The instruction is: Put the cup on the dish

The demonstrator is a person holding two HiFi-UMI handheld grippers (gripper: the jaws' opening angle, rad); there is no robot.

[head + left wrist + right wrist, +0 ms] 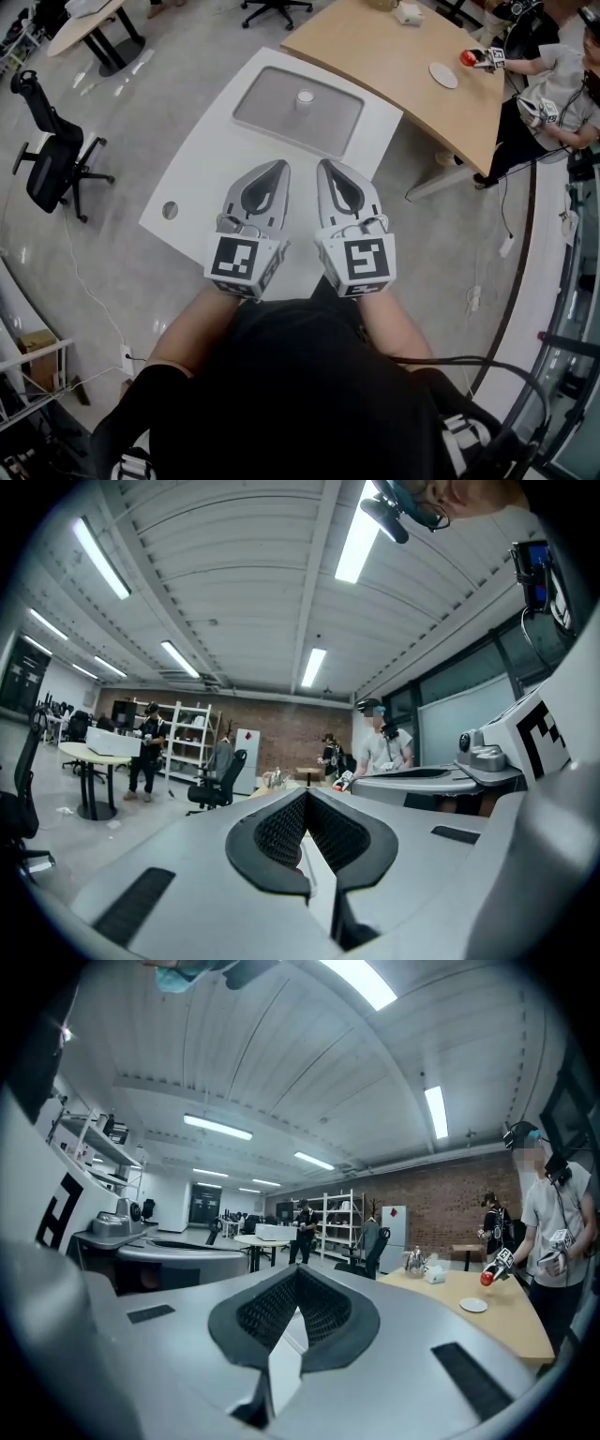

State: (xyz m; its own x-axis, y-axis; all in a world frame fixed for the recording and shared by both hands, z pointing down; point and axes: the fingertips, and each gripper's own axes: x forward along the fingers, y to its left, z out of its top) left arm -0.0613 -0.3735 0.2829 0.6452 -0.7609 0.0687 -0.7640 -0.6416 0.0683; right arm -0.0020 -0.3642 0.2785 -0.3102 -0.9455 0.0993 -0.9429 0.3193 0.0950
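A small white cup [303,97] stands upright on a grey rectangular tray [272,120] at the far side of the white table [206,159]. A round white dish [443,75] lies on the neighbouring wooden table [394,47]; in the right gripper view the dish [473,1306] shows at the right. My left gripper [281,167] and right gripper [323,165] are held side by side close to my body, above the white table's near edge and well short of the cup. Both are shut with nothing between the jaws. In their own views, the left gripper [305,794] and right gripper [297,1269] point level into the room.
Another person [562,84] sits at the wooden table, holding grippers by a red object [469,58]. A black office chair [52,164] stands left of the white table, which has a round hole [170,210]. Cables run over the floor at the right.
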